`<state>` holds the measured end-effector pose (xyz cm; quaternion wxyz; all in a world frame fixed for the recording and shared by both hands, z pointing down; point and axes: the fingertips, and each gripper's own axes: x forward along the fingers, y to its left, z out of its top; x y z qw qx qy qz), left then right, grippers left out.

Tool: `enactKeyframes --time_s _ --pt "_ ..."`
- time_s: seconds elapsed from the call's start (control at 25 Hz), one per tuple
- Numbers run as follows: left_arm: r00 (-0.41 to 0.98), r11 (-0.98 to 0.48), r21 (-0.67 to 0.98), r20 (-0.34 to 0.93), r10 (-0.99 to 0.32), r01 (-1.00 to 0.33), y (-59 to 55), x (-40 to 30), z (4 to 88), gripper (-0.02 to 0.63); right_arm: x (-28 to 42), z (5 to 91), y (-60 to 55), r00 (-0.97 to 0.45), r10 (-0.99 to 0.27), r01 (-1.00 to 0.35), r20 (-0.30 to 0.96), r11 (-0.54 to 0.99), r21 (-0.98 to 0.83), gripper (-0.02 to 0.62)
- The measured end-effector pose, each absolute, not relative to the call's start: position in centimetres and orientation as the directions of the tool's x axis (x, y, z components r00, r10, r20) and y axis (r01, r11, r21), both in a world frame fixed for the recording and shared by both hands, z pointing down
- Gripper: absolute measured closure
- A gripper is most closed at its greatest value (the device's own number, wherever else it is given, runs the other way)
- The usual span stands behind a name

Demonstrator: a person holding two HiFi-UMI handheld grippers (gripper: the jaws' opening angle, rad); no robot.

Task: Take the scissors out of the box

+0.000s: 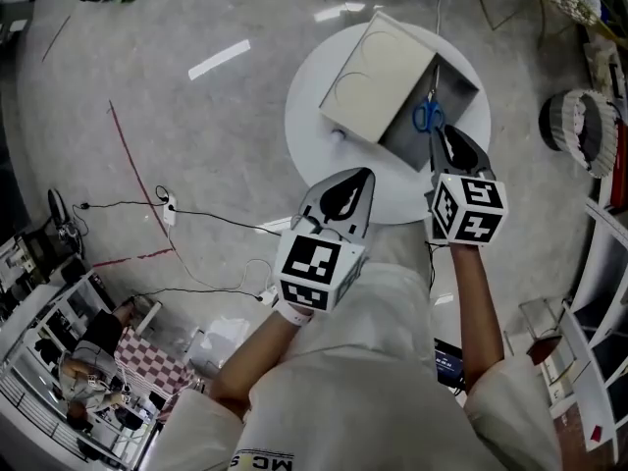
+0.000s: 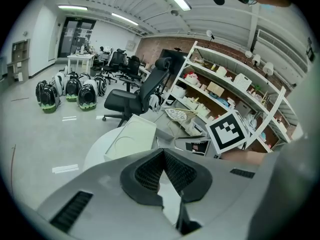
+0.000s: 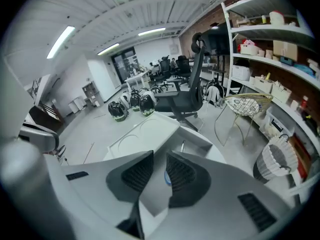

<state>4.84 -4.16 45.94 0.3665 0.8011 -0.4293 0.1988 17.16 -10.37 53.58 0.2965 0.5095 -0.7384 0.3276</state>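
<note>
The scissors [image 1: 428,114] lie in the open box [image 1: 469,81] on the round desk [image 1: 312,155]. The right hand-held gripper [image 1: 438,133] is just beside their blue handles, with its jaws a little apart and empty. It should go down slowly and pinch one handle. The left hand-held gripper [image 1: 367,175] is closed on nothing

White round table [image 1: 304,116] on a mottled grey floor [image 1: 196,116] crossed by a thin red line [image 1: 137,165]. Box [image 1: 459,91] grey inside; its lid [image 1: 378,77] cream, marked with a faint circular outline. Scissors [image 1: 428,116] with blue handles. Left gripper [image 1: 365,175] and right gripper [image 1: 439,135] pale grey with black gridded pads [image 2: 147,174]; their cubes [image 1: 316,268] white with black square markers. Sleeves [image 1: 294,400] white. Red-and-white checked item [image 1: 147,356] at lower left.
</note>
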Motion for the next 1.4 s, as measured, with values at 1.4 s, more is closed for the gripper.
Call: enactKeyframes --time_s 1.4 --pt "0.518 -0.266 0.449 0.669 -0.533 -0.853 -4.3 2.3 49.6 0.595 19.6 67.6 -11.4 0.016 -0.11 -0.995 0.994 0.092 0.026 0.413"
